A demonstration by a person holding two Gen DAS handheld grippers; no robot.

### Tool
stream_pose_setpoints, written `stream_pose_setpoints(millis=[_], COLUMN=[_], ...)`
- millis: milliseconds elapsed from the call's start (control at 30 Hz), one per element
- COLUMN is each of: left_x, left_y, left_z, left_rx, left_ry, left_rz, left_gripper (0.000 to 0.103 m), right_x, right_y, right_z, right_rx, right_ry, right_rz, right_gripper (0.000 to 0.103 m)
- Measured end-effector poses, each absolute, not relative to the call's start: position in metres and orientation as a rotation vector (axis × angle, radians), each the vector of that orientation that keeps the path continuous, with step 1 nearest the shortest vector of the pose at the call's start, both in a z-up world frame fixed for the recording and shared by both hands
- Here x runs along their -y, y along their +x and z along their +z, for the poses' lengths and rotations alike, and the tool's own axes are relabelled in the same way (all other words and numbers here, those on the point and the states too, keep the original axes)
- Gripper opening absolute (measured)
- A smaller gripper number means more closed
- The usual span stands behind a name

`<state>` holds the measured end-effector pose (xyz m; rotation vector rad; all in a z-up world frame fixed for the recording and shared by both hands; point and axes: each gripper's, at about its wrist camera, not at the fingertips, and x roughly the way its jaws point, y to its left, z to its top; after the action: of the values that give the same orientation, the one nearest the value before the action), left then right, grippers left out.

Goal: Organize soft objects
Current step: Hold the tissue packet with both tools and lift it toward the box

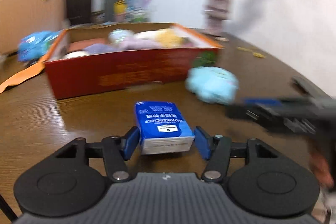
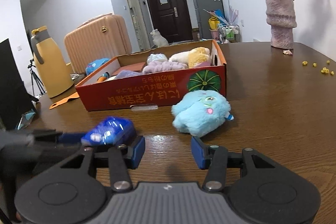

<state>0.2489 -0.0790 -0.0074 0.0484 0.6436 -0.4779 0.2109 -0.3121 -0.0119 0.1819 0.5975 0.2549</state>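
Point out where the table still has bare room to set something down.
Bare wood lies right of the red box, between the blue plush toy and the vase, short of the yellow crumbs. A smaller patch lies before the right gripper. The box interior looks crowded; its left side is cluttered around the flask.

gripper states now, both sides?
Left gripper: open, pads either side of the blue tissue pack, not clamped.
Right gripper: open, empty, facing the blue plush.

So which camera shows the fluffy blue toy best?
The right wrist view. There the blue toy is sharp, with its eye and pink cheek showing, lying beside the red box. In the left wrist view it is only a blurry blue lump.
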Motion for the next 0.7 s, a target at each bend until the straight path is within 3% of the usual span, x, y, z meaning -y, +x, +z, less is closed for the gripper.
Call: stream_pose_setpoints(millis=[33,133,300,433,567,600,700], left_x=[0.075,0.057,0.019,0.026,0.046,0.051,0.051], left_y=[0.242,0.237,0.239,0.227,0.225,0.228,0.233], left_z=[-0.007,-0.008,-0.001,0.000,-0.011,-0.015,-0.016], left_rx=[-0.633,-0.614,-0.668,-0.735,-0.804,-0.816,-0.806], left_ry=[0.052,0.080,-0.155,-0.295,-0.346,-0.349,-0.384], left_rz=[-0.476,-0.343,-0.166,-0.291,-0.354,-0.350,-0.334], left_gripper=[0.075,0.076,0.073,0.058,0.044,0.037,0.028], right_x=[0.311,0.309,0.291,0.275,0.272,0.273,0.282], right_y=[0.210,0.211,0.234,0.271,0.277,0.272,0.246], right_z=[-0.011,-0.009,-0.016,-0.024,-0.026,-0.026,-0.026], right_rx=[-0.593,-0.584,-0.610,-0.659,-0.690,-0.690,-0.679], right_ry=[0.182,0.195,0.193,0.175,0.214,0.225,0.235], right_rz=[0.263,0.306,0.422,0.498,0.543,0.540,0.465], right_gripper=[0.047,0.047,0.047,0.046,0.024,0.024,0.024])
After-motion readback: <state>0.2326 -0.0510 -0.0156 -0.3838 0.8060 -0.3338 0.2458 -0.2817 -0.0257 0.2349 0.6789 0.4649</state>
